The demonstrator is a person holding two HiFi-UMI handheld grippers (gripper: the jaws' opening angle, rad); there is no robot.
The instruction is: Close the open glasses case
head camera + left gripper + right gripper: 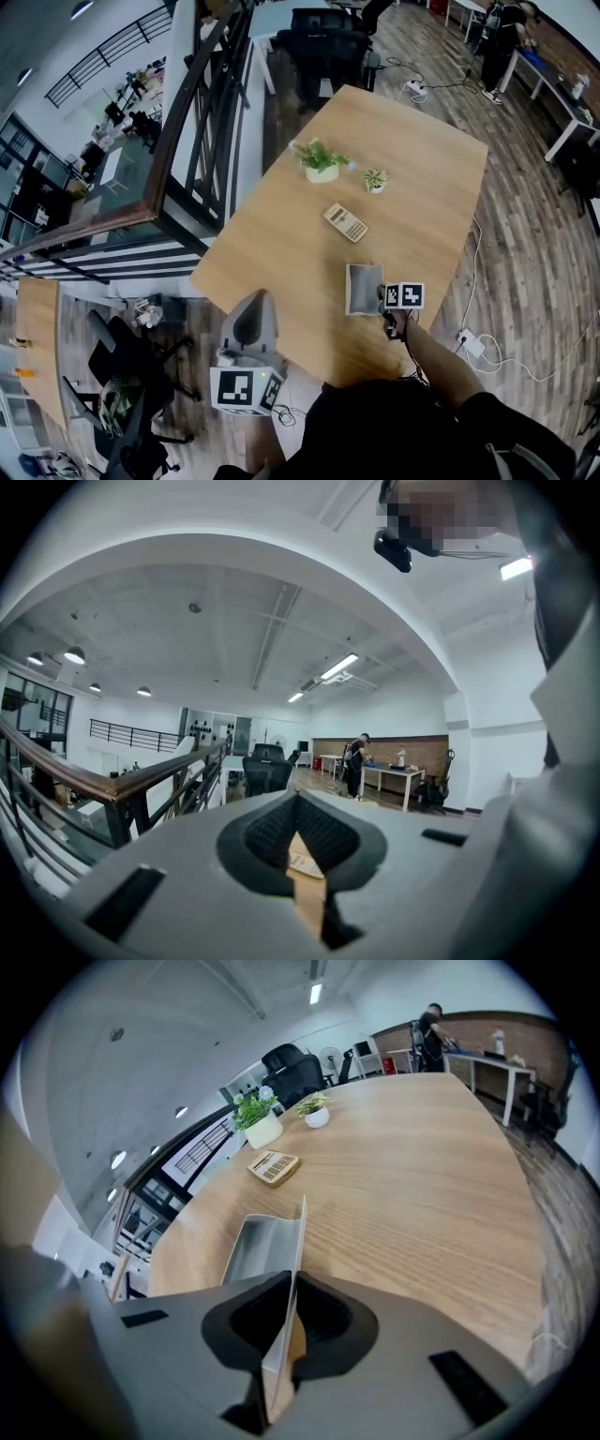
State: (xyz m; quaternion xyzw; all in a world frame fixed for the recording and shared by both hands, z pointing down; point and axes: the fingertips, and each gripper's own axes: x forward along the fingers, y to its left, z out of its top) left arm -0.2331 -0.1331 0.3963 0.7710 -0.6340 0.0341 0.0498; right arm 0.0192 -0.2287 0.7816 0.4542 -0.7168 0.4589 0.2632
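The grey glasses case (364, 287) lies open near the front edge of the wooden table (403, 169). Its thin lid (300, 1241) stands up on edge beside the tray-like base (253, 1246). My right gripper (385, 307) reaches down to the case's near right side. In the right gripper view its jaws (286, 1302) pinch the lower end of the lid between the pads. My left gripper (251, 317) hangs beyond the table's near left edge, roughly level, jaws (305, 864) together with nothing in them.
A beige calculator (345, 222) lies in the middle of the table. Two small potted plants (321, 159) (376, 179) stand further back. A stair railing (202, 112) runs along the left, office chairs (323, 47) beyond the far end, and cables (506, 361) on the floor at right.
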